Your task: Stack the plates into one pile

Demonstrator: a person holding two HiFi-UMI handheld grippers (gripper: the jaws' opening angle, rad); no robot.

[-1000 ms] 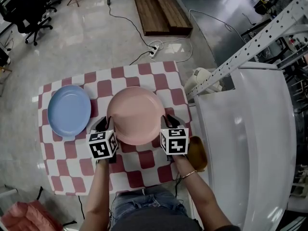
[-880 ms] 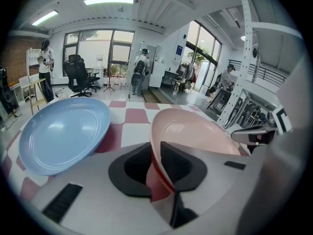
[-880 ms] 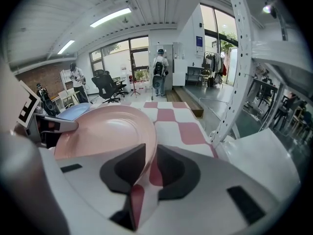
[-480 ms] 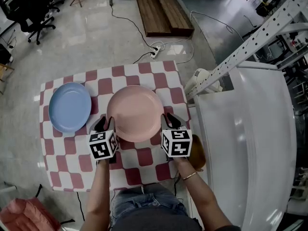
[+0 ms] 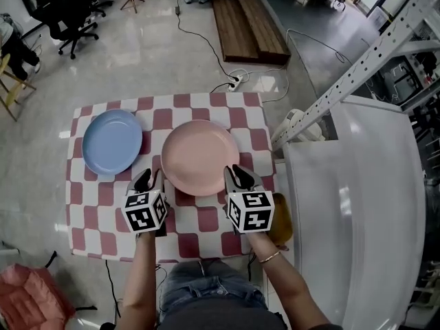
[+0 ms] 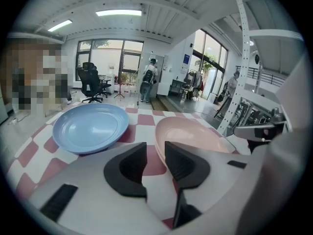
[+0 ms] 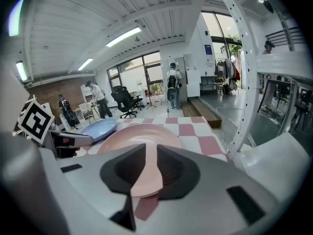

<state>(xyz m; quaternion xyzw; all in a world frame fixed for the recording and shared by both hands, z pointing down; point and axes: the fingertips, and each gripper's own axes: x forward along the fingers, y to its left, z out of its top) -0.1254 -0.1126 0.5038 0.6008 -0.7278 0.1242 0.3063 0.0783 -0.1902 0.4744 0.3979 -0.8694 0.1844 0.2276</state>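
A pink plate lies in the middle of the red-and-white checked table, and a blue plate sits at its far left. My right gripper is shut on the pink plate's near right rim; the right gripper view shows that rim pinched between the pads. My left gripper stands just left of the pink plate, apart from it. Its jaws came apart within the last second and have just been closing a little. In the left gripper view nothing is between them. There the blue plate is ahead left and the pink plate ahead right.
A large white appliance and a slanted perforated metal beam stand close on the right. A brown object sits by the table's right edge. On the floor beyond are wooden boards, cables and an office chair.
My left gripper has let go of the pink plate's left rim and its jaws now stand apart beside it. My right gripper keeps its grip and has risen towards the camera.
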